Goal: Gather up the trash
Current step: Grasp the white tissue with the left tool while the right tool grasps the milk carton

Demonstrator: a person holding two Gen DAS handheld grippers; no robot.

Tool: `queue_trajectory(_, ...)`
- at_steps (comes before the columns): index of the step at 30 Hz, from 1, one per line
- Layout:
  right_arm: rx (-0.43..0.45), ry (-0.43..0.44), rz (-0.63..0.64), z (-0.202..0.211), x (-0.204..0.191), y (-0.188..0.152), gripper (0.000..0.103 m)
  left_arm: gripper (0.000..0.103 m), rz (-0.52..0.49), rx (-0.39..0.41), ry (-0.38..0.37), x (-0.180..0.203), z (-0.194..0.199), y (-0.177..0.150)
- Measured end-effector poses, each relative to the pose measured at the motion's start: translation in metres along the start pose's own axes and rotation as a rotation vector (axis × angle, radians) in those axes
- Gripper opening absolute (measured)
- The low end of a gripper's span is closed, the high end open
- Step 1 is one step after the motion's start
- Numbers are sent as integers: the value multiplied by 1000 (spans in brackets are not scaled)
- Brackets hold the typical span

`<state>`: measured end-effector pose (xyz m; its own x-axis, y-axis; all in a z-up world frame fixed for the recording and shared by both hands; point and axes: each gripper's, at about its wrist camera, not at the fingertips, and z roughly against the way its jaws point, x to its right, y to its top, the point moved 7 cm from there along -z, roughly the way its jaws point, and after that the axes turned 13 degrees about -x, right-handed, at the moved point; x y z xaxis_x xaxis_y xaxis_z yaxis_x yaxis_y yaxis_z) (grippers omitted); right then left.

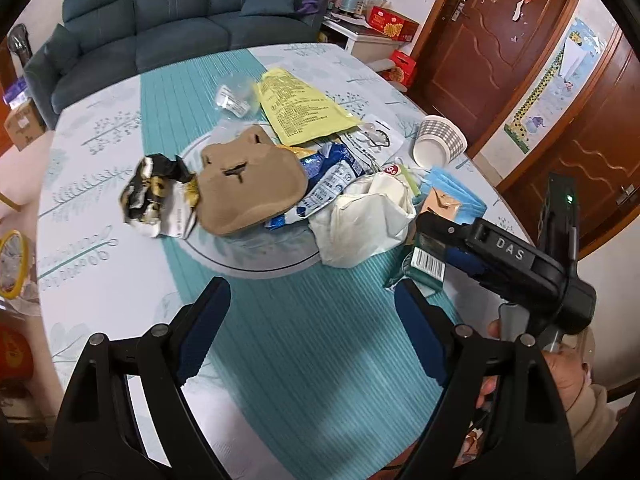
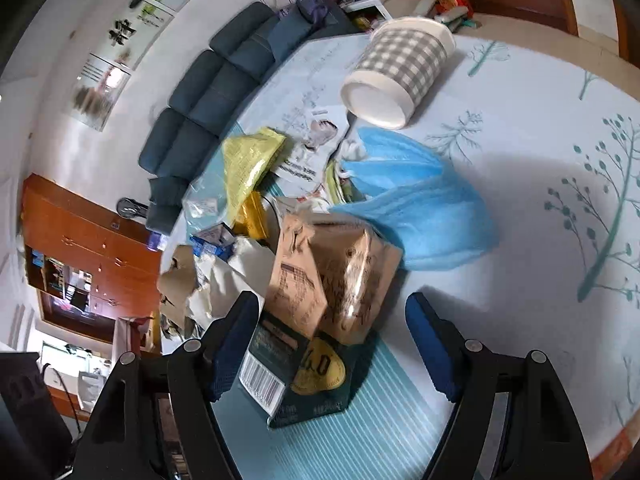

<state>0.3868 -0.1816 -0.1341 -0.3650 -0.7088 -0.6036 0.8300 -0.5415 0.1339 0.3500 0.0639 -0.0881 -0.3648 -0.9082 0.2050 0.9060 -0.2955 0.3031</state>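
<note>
Trash is piled at the middle of the round table: a brown animal-face piece, a crumpled black-and-gold wrapper, a yellow bag, a blue wrapper and a white crumpled bag. My left gripper hangs open over bare tablecloth in front of the pile. A crushed brown-and-green carton with a barcode lies between the jaws of my right gripper. The left pad is close to the carton and the right pad stands clear of it. The left wrist view shows the same carton at the right gripper.
A checked paper cup lies on its side behind a blue face mask. A dark sofa stands beyond the table, wooden doors to the right. A hand holds the right gripper near the table's edge.
</note>
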Motion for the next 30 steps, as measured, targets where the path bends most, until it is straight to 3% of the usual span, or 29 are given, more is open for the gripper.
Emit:
queue_trajectory(1, -9, 8, 6, -2, -1, 0, 67, 82, 3, -6, -8, 1, -4, 2)
queue_trajectory(7, -18, 34, 42, -3, -5, -4, 61, 82, 44, -45, -56, 1, -29, 16)
queue_trajectory(15, -3, 48, 67, 23, -4, -29, 60, 82, 93, -52, -103, 3, -59, 40)
queue_trajectory(25, 25, 52, 51, 44, 5, -33, 60, 82, 45, -77, -54, 11, -99, 59)
queue_trajectory(30, 15, 44, 48, 41, 8, -38, 60, 82, 80, -91, -107, 11, -113, 65)
